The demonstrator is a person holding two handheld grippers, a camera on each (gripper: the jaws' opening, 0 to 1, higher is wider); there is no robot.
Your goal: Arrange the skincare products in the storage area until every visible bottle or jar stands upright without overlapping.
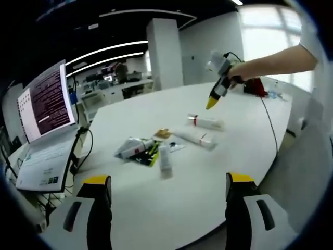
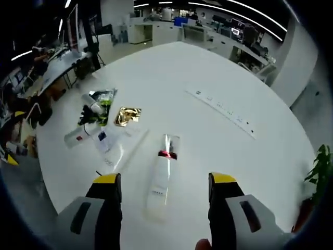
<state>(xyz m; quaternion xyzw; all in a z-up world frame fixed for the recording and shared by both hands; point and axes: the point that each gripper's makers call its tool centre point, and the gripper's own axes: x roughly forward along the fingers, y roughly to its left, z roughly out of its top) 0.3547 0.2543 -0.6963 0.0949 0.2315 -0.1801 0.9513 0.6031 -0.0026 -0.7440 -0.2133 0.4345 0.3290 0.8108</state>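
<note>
Several skincare products lie flat in a loose cluster on the round white table [image 1: 156,208]. In the left gripper view I see two white tubes with red bands [image 1: 204,122] [image 1: 195,138], a smaller tube [image 1: 165,161], a white bottle [image 1: 132,147], a green packet [image 1: 149,153] and a gold sachet [image 1: 163,133]. My left gripper [image 1: 168,182] hangs open short of the cluster. A hand holds my right gripper [image 1: 213,101] above the far tubes. In the right gripper view, my right gripper [image 2: 165,179] is open over a clear red-banded tube [image 2: 161,177]. To its left lie a second clear tube [image 2: 122,153], the gold sachet [image 2: 127,115], the green packet [image 2: 101,104] and the white bottle [image 2: 78,135].
A monitor [image 1: 47,101] and an open laptop [image 1: 44,161] stand off the table's left edge. A white power strip [image 2: 221,110] lies on the table beyond the tubes. A cable [image 1: 270,130] runs over the far edge. A plant [image 2: 320,172] stands past the right rim.
</note>
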